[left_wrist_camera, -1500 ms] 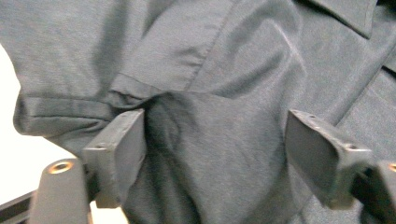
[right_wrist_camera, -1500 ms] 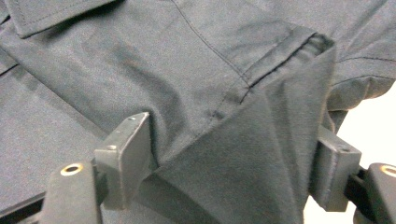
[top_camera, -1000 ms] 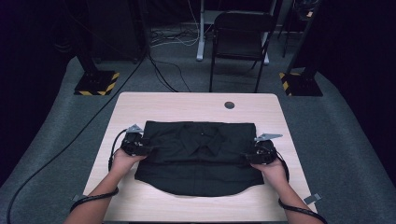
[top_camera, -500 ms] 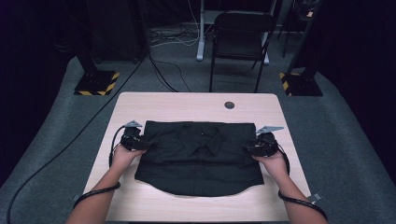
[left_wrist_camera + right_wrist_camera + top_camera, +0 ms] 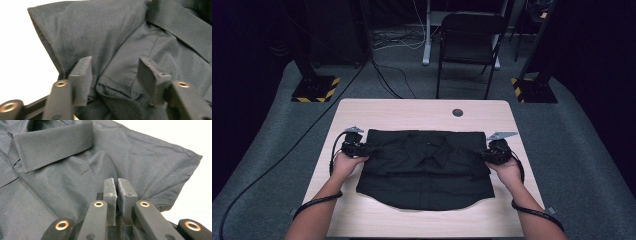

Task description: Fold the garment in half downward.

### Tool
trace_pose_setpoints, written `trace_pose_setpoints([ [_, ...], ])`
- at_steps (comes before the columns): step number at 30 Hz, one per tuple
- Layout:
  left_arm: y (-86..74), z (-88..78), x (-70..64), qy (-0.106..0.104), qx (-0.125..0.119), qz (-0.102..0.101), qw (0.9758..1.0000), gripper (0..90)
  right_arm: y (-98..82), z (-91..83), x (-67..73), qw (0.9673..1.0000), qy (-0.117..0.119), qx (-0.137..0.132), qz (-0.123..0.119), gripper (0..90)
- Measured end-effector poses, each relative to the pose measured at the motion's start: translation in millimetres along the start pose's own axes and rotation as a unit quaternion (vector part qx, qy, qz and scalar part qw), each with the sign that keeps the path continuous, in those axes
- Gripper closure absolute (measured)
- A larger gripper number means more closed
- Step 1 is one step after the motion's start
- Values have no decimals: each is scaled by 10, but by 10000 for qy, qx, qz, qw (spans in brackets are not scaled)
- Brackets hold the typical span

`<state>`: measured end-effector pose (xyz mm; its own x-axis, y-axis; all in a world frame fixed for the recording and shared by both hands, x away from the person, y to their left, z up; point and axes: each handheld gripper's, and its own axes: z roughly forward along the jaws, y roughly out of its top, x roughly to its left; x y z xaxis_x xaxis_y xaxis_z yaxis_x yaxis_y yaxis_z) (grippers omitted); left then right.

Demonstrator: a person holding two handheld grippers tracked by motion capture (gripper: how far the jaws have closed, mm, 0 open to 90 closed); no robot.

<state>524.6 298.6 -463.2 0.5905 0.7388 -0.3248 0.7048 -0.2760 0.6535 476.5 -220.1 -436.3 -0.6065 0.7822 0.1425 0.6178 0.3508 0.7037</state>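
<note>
A black collared shirt (image 5: 427,167) lies flat and folded on the light wooden table (image 5: 412,112), collar toward the far side. My left gripper (image 5: 355,148) is at its left edge; the left gripper view shows this gripper (image 5: 116,80) open, its jaws having just been closing, with a bunched sleeve hem (image 5: 113,86) between the pads but not pressed. My right gripper (image 5: 495,152) is at the shirt's right edge. Its jaws have just been closing and now stand together (image 5: 118,195) on a thin fold of the sleeve (image 5: 160,170), beside the collar (image 5: 55,147).
A dark round grommet (image 5: 457,112) sits near the table's far edge. Behind the table stand a black chair (image 5: 469,40) and two stand bases with yellow-black stripes (image 5: 314,90) (image 5: 532,90). Cables run over the grey floor (image 5: 272,165).
Both hands have crept slightly toward the far side along the shirt's edges. The right hand has lifted a little. The shirt's sides now look straighter.
</note>
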Motion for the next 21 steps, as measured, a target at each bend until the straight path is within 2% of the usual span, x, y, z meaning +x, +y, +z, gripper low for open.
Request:
trace_pose_setpoints([
  [4, 0, 19, -15, 65, 121, 50, 9999, 585, -2, -19, 28, 10000, 64, -28, -27, 858],
  [8, 9, 16, -46, 289, 268, 238, 9989, 728, 2, -20, 51, 9999, 84, -39, -65, 861],
  [11, 20, -1, -84, 389, 282, 415, 9980, 808, 1, -20, 58, 9999, 92, -45, -64, 863],
  [15, 35, -62, -146, 437, 200, 640, 9968, 863, -5, -40, 70, 9999, 105, -67, -67, 866],
  [20, 49, -114, -186, 397, 202, 774, 9960, 875, -13, -72, 78, 9999, 105, -90, -91, 868],
  [21, 50, -121, -199, 441, 199, 812, 9955, 876, -14, -77, 77, 9999, 104, -94, -101, 868],
])
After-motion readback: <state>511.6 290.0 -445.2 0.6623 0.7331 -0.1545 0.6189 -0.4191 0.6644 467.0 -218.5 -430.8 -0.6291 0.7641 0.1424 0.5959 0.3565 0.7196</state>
